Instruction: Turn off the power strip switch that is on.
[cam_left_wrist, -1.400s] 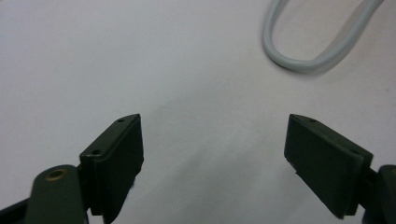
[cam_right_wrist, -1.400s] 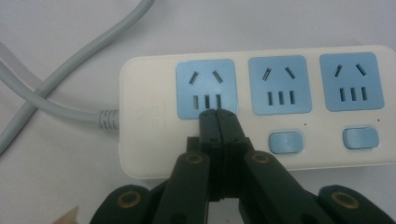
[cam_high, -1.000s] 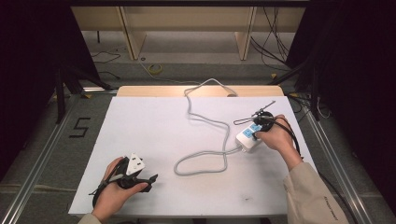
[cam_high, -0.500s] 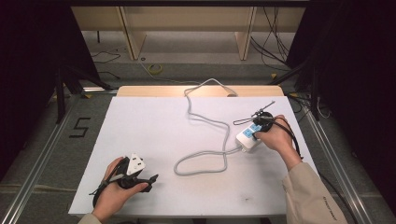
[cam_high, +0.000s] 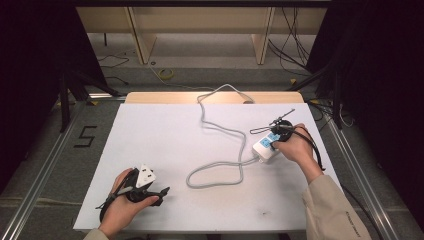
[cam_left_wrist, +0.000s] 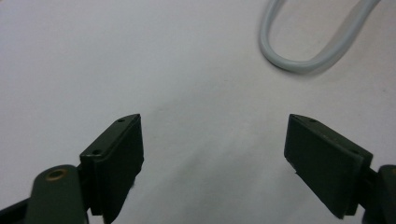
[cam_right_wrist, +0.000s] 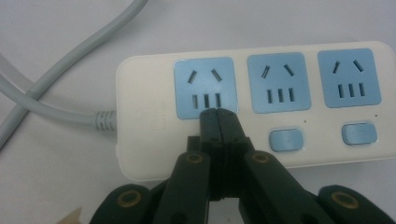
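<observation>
Evidently the right gripper (cam_right_wrist: 218, 114) (jaws clenched, grasping nothing) presses the power strip's (cam_right_wrist: 261, 107) switch; the left gripper (cam_left_wrist: 212, 163), at seven o'clock, waits released.

White table (cam_high: 165, 130), wooden shelving (cam_high: 200, 20) behind, floor cables (cam_high: 165, 74).

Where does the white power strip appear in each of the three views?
High view: the power strip lies at the right of the table, under the right gripper.
Left gripper view: the strip is not in it.
Right gripper view: the strip fills the middle, with the shut fingers pressing where its left switch would be.
Shared landmark: the grey cable, whose loop is at the top right of the left gripper view.
</observation>
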